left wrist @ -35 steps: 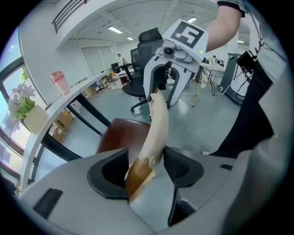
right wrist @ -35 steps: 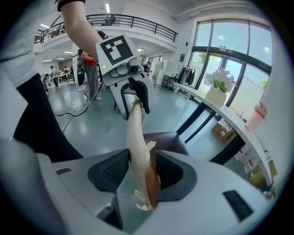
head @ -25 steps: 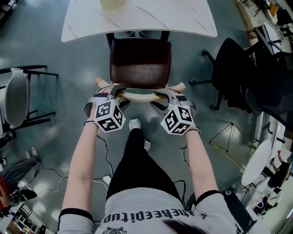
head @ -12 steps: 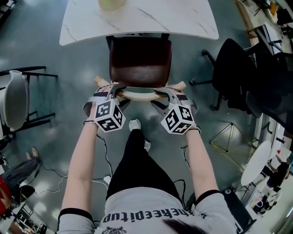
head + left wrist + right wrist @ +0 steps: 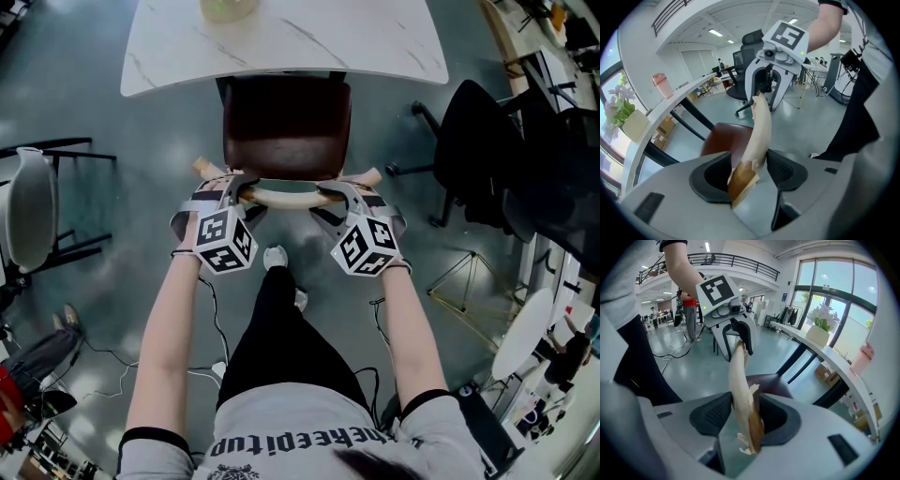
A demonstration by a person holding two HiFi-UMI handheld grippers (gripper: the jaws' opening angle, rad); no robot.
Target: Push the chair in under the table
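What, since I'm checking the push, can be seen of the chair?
The chair has a dark reddish-brown, leather-like seat and a pale, curved wooden back rail with chipped ends. It stands upright, its seat's far edge reaching the near edge of the white marble table. The left tool and right tool each clamp one end of the rail.

Chair (image 5: pixel 286 127) legs: mostly hidden beneath the seat in my head view.
Seat's far edge: meets the table (image 5: pixel 281 42) edge; overlap cannot be told.
Table's far side: cut off at the top, with the pot (image 5: pixel 228 7).
My pads on the backrest rail (image 5: pixel 281 197): screened in my head view by the left gripper (image 5: pixel 236 192) and right gripper (image 5: pixel 330 192) bodies.
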